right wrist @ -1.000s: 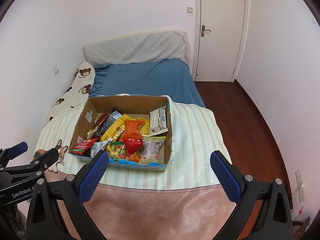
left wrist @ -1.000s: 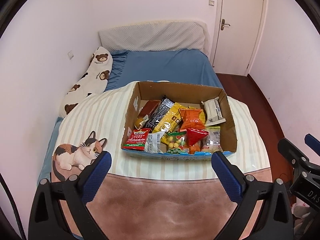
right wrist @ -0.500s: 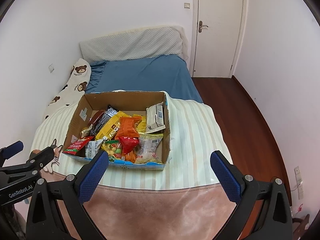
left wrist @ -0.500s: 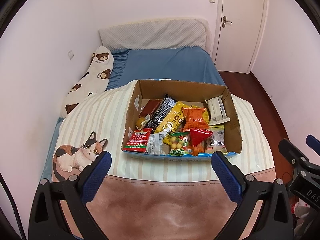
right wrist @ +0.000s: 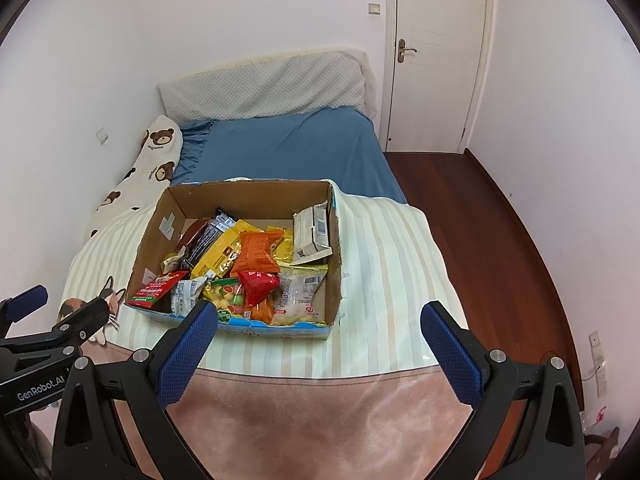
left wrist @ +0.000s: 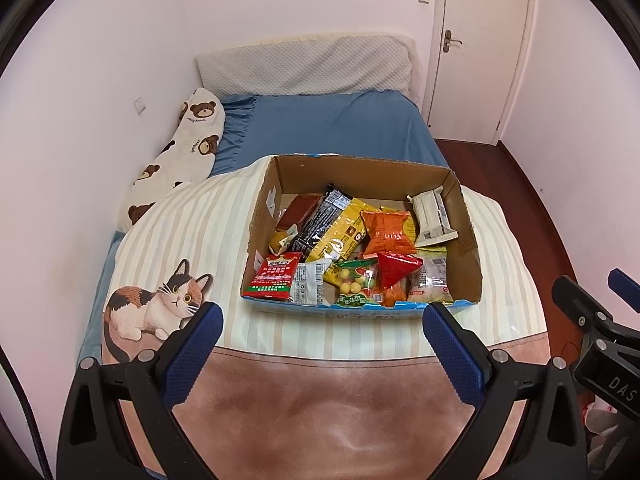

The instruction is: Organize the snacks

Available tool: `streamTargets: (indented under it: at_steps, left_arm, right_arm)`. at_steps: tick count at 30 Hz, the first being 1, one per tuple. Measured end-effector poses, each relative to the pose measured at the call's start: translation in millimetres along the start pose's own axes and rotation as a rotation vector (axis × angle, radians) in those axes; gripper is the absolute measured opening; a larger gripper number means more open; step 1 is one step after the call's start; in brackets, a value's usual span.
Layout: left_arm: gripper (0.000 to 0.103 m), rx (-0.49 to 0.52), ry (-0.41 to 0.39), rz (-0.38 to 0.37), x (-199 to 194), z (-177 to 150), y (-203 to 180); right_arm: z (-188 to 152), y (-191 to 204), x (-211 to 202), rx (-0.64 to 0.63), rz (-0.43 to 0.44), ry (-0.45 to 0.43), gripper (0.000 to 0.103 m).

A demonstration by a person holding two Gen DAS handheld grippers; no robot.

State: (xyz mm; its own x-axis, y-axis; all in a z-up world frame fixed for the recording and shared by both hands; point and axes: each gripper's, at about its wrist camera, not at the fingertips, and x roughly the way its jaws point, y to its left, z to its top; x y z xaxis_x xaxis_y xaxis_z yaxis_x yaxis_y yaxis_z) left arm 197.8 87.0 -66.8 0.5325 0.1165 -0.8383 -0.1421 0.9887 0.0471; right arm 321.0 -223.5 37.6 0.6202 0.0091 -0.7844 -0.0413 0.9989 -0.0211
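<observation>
An open cardboard box (left wrist: 466, 236) (right wrist: 336, 236) sits on a striped blanket on the bed. It holds several snack packets, among them an orange bag (left wrist: 386, 232) (right wrist: 256, 254), a red bag (left wrist: 396, 268) (right wrist: 258, 284), a black bar (left wrist: 320, 220) and a white pack (left wrist: 432, 216) (right wrist: 312, 230) leaning at the right wall. My left gripper (left wrist: 320, 340) hovers open just short of the box's near edge, nothing between its fingers. My right gripper (right wrist: 320, 340) is open too, near the box's front right corner, and holds nothing.
A cat print (left wrist: 152, 304) marks the blanket left of the box. A bear-print pillow (left wrist: 180, 148) lies along the left wall. Blue sheet (left wrist: 336, 128) stretches behind the box, wooden floor (right wrist: 500, 240) to the right, a closed door (right wrist: 436, 52) at the back.
Both grippers have moved slightly closer to the box, which now sits lower and larger in each view. Their fingers stayed open.
</observation>
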Motion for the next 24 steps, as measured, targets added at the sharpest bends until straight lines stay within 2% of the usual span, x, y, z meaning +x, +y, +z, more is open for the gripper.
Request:
streamTargets:
  at_steps: [24]
  left_arm:
    - [0.102, 0.014, -0.010, -0.008, -10.4, 1.3, -4.2]
  right_arm:
    - [-1.0, 0.5, -5.3, -0.007, -0.002, 0.002, 0.103]
